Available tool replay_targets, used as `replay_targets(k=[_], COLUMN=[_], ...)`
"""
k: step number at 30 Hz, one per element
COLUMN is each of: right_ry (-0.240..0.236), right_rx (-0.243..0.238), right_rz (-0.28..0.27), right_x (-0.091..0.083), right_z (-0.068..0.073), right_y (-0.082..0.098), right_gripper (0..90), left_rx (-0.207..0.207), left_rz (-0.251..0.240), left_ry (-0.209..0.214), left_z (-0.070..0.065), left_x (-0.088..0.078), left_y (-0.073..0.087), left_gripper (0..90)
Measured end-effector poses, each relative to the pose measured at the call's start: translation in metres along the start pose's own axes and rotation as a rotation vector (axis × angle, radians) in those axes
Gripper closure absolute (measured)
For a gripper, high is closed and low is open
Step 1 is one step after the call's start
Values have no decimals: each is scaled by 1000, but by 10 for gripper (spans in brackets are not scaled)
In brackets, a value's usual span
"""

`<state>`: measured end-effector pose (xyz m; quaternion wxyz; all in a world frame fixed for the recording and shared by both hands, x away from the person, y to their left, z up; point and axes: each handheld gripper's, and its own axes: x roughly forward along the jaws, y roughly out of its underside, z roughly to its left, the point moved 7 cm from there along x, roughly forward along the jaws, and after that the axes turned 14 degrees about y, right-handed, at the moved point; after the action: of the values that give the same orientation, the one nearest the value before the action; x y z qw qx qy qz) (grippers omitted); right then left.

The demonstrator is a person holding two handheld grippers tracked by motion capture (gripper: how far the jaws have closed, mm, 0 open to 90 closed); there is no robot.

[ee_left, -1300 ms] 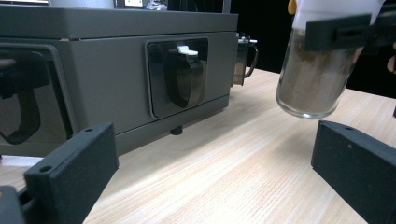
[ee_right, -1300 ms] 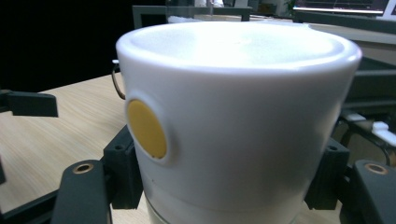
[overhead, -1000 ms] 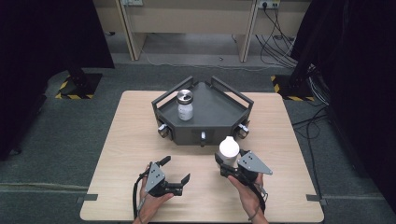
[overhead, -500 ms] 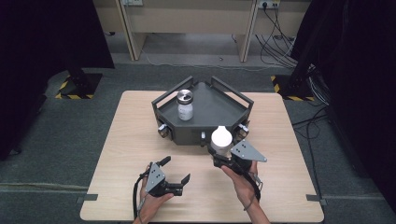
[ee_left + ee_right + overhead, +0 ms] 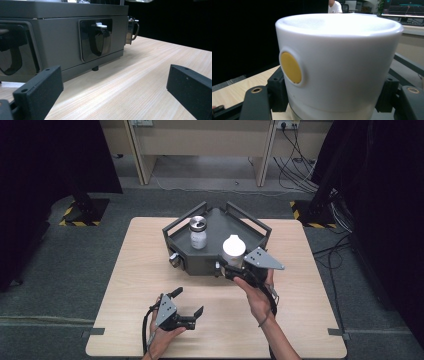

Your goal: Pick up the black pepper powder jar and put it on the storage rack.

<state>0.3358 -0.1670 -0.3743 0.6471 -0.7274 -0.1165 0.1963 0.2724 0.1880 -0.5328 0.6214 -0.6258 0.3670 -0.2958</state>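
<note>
Right gripper (image 5: pixel 231 270) has carried white jar (image 5: pixel 233 250) up to tray (image 5: pixel 200 265) edge – jaws clamped on it; left gripper (image 5: pixel 189 306) idle, wide open – placement likely next

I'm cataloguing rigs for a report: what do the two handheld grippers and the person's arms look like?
Both are black, two-jaw tools. The left gripper and the right gripper each carry a grey three-cornered plate on top and trail a black cable. Their fingers are blocky, matte black, with small holes. The forearms are bare, with no sleeves in view.

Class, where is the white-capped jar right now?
In the high view the white-capped jar sits clamped in the right hand-held gripper, at the near right edge of the grey tray, right of the metal-lidded jar.
</note>
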Motion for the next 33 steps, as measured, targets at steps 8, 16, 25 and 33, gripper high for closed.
replay_targets(k=[8, 16, 25, 33], right_ry=[40, 91, 133, 196], right_rx=[-6, -25, -16, -10], right_rz=[17, 33, 61, 87], right_x=[24, 49, 73, 96], right_z=[1, 6, 12, 16], right_y=[-18, -30, -33, -27], right_gripper=[309, 309, 309, 309], left_rx=[-1, 0, -2, -4], left_rz=[-2, 0, -8, -13], left_ry=[-1, 1, 0, 0], left_z=[0, 0, 0, 0], left_x=[0, 0, -1, -1], left_y=[0, 0, -1, -1], left_gripper=[2, 2, 2, 2])
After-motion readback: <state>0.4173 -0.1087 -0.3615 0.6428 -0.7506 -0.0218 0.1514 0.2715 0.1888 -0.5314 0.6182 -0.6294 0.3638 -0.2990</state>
